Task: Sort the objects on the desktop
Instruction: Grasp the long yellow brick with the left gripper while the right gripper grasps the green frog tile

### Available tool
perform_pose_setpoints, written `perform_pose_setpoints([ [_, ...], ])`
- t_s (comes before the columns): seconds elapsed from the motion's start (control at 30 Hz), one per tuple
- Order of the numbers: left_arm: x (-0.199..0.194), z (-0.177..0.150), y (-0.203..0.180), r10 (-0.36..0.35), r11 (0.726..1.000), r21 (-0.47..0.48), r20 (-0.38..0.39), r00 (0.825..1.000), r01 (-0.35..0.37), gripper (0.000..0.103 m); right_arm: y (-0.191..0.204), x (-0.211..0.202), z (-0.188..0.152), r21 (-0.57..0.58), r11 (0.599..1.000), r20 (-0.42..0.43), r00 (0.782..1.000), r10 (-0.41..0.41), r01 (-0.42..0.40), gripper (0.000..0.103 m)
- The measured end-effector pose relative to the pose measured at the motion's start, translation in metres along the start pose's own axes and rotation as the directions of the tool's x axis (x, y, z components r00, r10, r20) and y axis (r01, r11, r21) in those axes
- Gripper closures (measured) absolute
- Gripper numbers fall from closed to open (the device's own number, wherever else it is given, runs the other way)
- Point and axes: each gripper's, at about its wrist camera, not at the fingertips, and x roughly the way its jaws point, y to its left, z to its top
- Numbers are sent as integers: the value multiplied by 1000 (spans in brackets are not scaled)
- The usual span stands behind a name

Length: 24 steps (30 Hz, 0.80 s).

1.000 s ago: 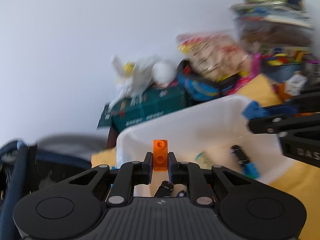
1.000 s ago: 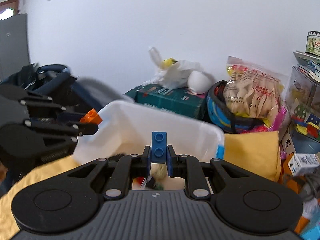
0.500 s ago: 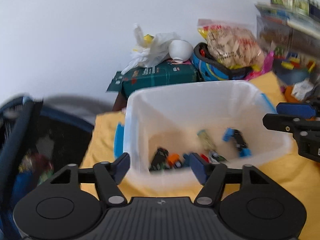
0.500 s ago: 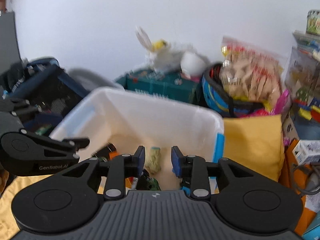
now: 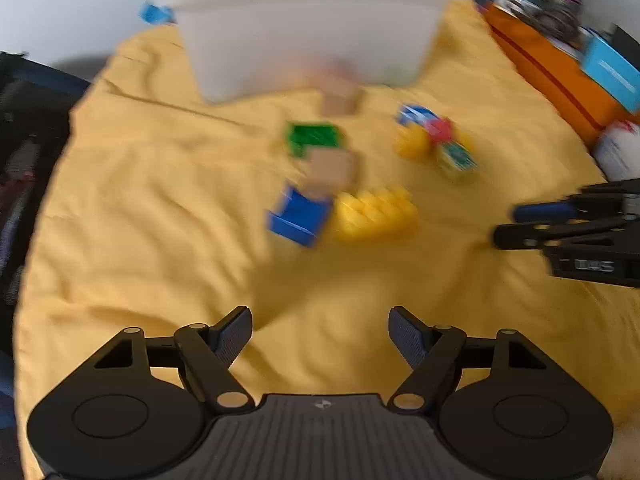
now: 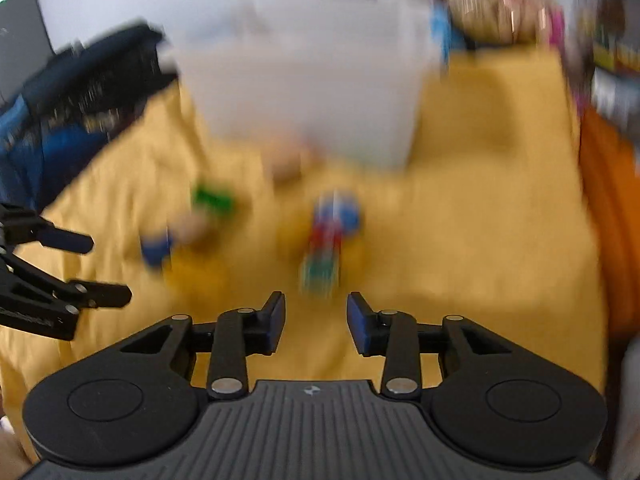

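**Both grippers empty above loose bricks on a yellow cloth**

Seen from two wrist cameras, both badly smeared. Left gripper spread wide with nothing between its pads, poised low over a wrinkled yellow cloth. Right gripper also parted and empty, though less widely; visible too at the right edge of the left view.

Ahead on the cloth, a scatter of toy bricks outside the white plastic bin, which stands at the far side. Nearest the left gripper: a blue brick touching a yellow studded brick. Just beyond, a tan block against a green brick, and another tan piece close to the bin's near wall. Off to the right, a small cluster of blue, red, yellow and green pieces, directly ahead of the right gripper in its own view.

Judged as partly done at best: several bricks left to collect, none in either grip. Next likely targets the blue and yellow pair for the left, the mixed cluster for the right.

Bin interior hidden from this low angle, so contents unknown. Piece shapes, stud counts and exact contacts in the cluster too blurred to settle. Clutter at the frame edges unreadable.
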Motion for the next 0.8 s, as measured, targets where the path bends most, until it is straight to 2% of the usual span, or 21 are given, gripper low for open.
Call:
perform_pose_setpoints([
  [0.1,-1,-1,-1,-7,1000,-6,12,1000,7,24,4,1,-10,-25,1000,9,1000,2,-1,68],
  [0.27,-4,-3,2,4,997,-74,26,1000,-2,24,6,10,17,-73,997,84,996,-25,31,68],
  [0.37,-6,-1,3,7,994,-106,34,999,-3,24,5,31,25,-112,993,72,997,-30,38,68],
  [0.57,0,15,-5,-53,986,-157,68,996,63,24,14,33,16,-256,965,127,992,-20,52,71],
  [0.67,8,29,-16,-70,981,-173,73,995,82,24,7,23,8,-221,975,109,994,21,4,71],
  [0.8,19,45,-27,-87,963,-249,72,994,103,25,-4,10,-12,-169,985,85,996,41,-26,71],
])
